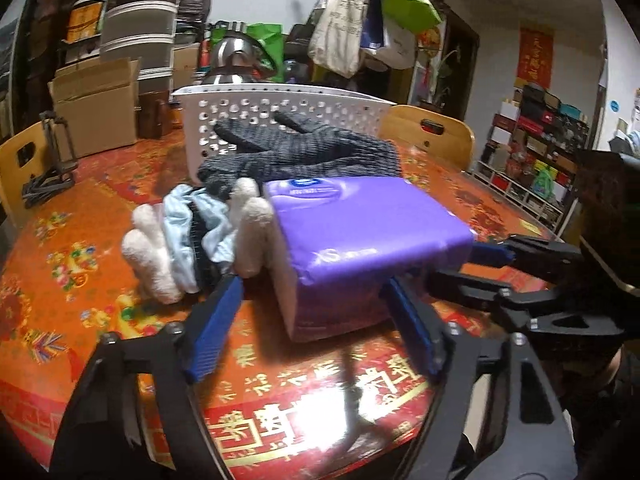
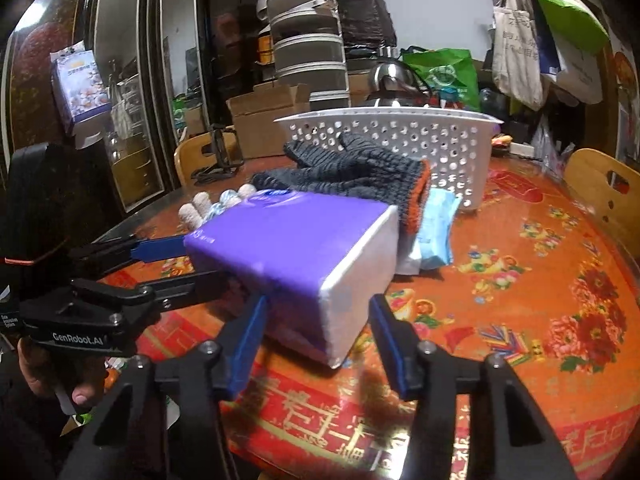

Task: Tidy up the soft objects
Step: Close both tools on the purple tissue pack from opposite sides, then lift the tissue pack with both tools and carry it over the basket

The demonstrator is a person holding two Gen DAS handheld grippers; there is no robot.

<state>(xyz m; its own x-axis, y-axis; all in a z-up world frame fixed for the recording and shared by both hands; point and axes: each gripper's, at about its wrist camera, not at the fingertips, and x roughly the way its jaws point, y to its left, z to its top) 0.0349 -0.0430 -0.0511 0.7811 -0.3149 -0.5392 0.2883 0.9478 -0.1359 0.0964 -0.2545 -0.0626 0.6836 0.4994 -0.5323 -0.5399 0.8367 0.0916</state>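
on the table | glossy purple pack (boxy) | both grippers' jaws spread, flanking it | knit gloves behind

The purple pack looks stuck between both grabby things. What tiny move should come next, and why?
Probably close both hand-held grippers on the purple pack so it can be lifted. The left hand-held gripper and the right hand-held gripper each stand open with blue fingers on either side of a corner of it, not yet pinching. The white basket waits behind, past the dark knit gloves.
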